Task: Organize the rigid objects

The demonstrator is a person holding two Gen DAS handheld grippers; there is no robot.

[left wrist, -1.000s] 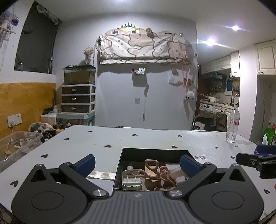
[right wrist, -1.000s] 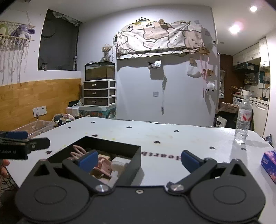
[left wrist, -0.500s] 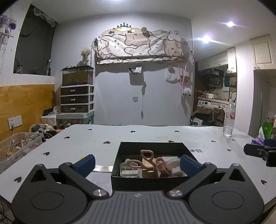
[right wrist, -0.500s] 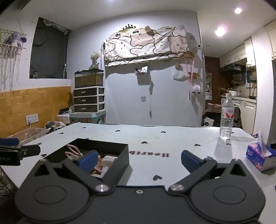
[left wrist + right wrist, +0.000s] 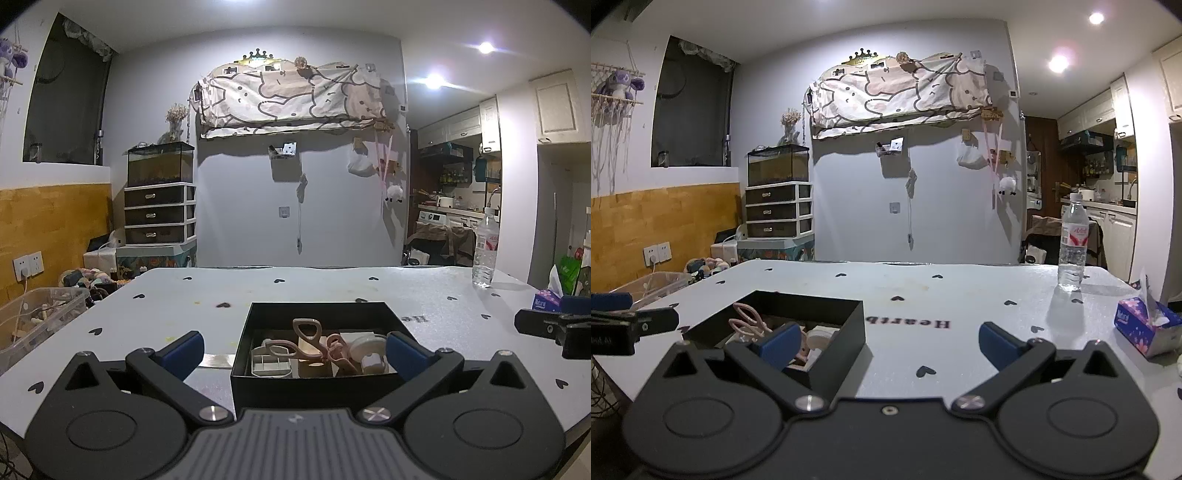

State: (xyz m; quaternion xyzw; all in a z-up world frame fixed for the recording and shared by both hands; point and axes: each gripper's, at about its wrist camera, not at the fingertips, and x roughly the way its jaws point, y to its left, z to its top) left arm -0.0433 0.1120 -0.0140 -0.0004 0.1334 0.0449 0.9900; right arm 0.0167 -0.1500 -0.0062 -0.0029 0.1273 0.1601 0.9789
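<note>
A black open box (image 5: 288, 384) sits on the white table near its front edge. It holds pink scissors (image 5: 308, 338), a grey divided tray (image 5: 271, 363), a pink clip (image 5: 338, 349) and a white round piece (image 5: 369, 349). My left gripper (image 5: 293, 349) is open and empty, just in front of the box. My right gripper (image 5: 884, 341) is open and empty, right of the box (image 5: 846, 332), with its left fingertip (image 5: 779, 341) before the box's near corner. Each gripper shows at the edge of the other's view.
A water bottle (image 5: 1071, 249) stands at the table's far right. A blue tissue pack (image 5: 1141, 323) lies at the right edge. A clear plastic bin (image 5: 33, 317) sits left of the table. The table (image 5: 923, 291) bears small black hearts and the word "Hearth".
Both grippers have drawn back from the box and levelled out, so the box looks farther away. Both stay open and empty.
</note>
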